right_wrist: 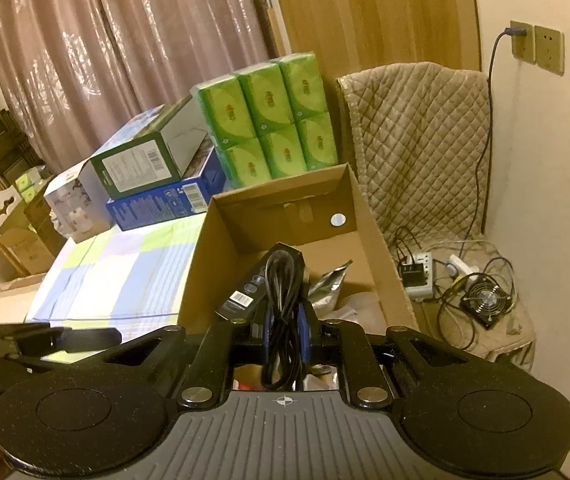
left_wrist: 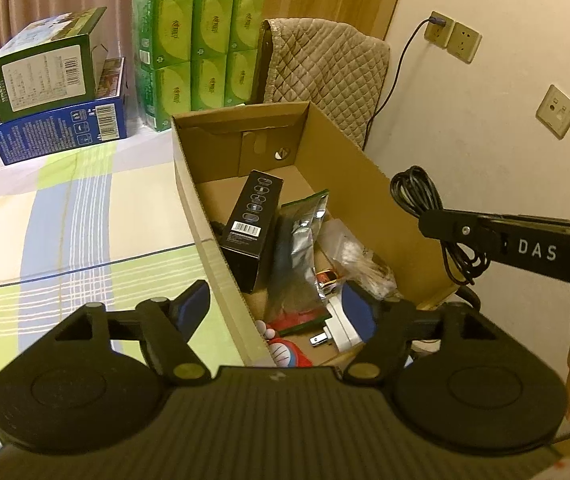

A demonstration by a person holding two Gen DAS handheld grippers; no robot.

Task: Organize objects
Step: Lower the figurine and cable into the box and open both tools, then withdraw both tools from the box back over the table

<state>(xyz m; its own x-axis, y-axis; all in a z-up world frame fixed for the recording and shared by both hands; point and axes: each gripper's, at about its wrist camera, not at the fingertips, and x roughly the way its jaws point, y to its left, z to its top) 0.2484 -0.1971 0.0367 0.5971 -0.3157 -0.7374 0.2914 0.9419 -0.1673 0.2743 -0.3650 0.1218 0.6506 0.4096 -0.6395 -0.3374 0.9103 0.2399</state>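
An open cardboard box (left_wrist: 189, 184) stands on the checked bedsheet (left_wrist: 85, 220). Inside lie a black carton (left_wrist: 251, 232), a silver foil pouch (left_wrist: 297, 260), a white plug adapter (left_wrist: 339, 328), a clear bag of cotton swabs (left_wrist: 349, 252) and a red cartoon item (left_wrist: 289, 354). My left gripper (left_wrist: 276, 308) hangs open over the box's near end, its blue pads apart with nothing pressed between them. My right gripper (right_wrist: 285, 332) is shut on a coiled black cable (right_wrist: 281, 280). In the left wrist view the cable (left_wrist: 417, 192) sits above the box's right wall.
Green tissue packs (left_wrist: 205, 52) and a green carton (left_wrist: 45, 68) stacked on a blue one (left_wrist: 61, 132) stand behind the box. A quilted chair cover (right_wrist: 417, 140), a small fan (right_wrist: 487, 300) and a power strip (right_wrist: 419, 274) with tangled wires lie to the right, by the wall.
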